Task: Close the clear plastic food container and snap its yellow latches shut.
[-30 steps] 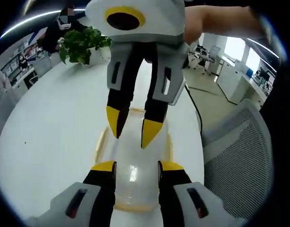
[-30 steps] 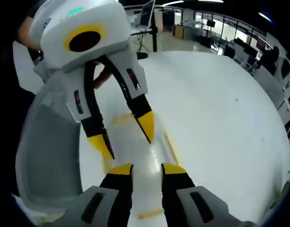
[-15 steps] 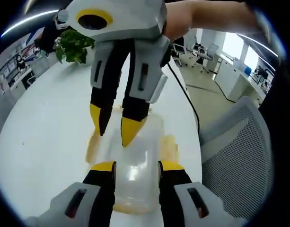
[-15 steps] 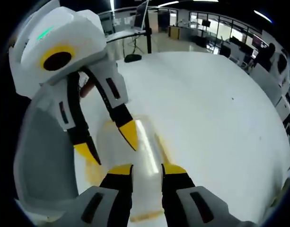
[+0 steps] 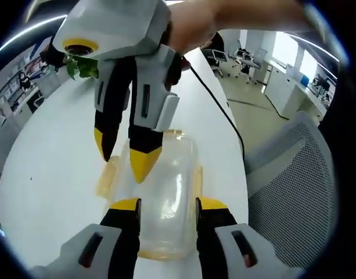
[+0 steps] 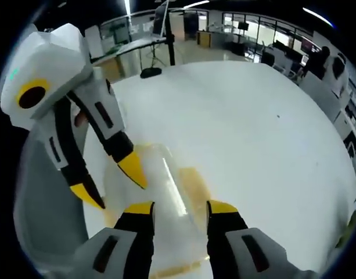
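Observation:
A clear plastic food container (image 5: 169, 183) lies on the white table (image 5: 50, 151), with yellow latches (image 5: 107, 174) sticking out flat along its sides. My left gripper (image 5: 169, 204) hangs open just above its near end. My right gripper (image 5: 123, 154) comes down from the top, held by a hand, and is open with its yellow tips over the container's left edge. In the right gripper view the container (image 6: 166, 180) lies ahead with a yellow latch (image 6: 195, 183) spread to its right. There my right gripper (image 6: 181, 208) is open and the left gripper (image 6: 111, 181) reaches in from the left.
A grey mesh chair (image 5: 294, 186) stands close to the table's right edge, and a black cable (image 5: 219, 113) runs along that edge. A potted plant (image 5: 79, 67) sits at the far side. The wide white table (image 6: 270, 133) stretches beyond the container.
The right gripper has moved left across the container in the left gripper view. The container shows more fully between both grippers, and the right gripper's jaws stand slightly wider.

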The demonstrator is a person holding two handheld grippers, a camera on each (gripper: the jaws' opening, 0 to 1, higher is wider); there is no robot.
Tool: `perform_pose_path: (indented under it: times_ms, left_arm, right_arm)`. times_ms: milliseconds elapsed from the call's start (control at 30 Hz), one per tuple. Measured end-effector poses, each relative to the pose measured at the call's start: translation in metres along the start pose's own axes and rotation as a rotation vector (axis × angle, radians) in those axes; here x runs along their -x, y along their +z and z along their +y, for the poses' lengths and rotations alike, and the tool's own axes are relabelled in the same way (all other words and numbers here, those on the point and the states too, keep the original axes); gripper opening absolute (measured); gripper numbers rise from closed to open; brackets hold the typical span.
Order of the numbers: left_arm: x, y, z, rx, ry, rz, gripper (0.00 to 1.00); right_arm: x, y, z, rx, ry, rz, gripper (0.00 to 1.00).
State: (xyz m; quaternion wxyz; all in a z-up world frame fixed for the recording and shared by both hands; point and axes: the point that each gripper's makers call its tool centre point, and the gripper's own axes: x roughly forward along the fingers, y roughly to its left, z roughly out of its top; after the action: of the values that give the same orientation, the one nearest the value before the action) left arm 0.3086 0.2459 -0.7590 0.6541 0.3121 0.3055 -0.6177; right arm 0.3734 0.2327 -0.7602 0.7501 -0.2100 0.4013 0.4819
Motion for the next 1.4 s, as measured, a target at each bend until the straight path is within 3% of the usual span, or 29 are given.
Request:
perform_pose_path:
  times_ms: [667,800,833,1000,1400]
  left_arm:
    - [0.000,0.002,-0.001,0.008,0.008,0.005,0.40]
    - [-0.002,0.002,-0.004,-0.023,0.011,0.025,0.41]
    - [-0.003,0.002,-0.003,-0.066,0.021,0.033,0.42]
    - [-0.005,0.001,-0.005,-0.068,0.038,0.048,0.44]
    - [-0.008,0.001,-0.003,-0.075,0.058,0.055,0.44]
  right_arm:
    - [-0.001,0.006,0.006,-0.005,0.071,-0.007,0.37]
    - [-0.003,0.005,0.007,-0.002,0.095,0.007,0.37]
    - [-0.004,0.004,0.007,-0.003,0.101,0.014,0.37]
    - [-0.009,-0.004,0.007,0.009,0.126,0.051,0.36]
    - [-0.010,-0.003,0.008,0.002,0.172,0.071,0.36]
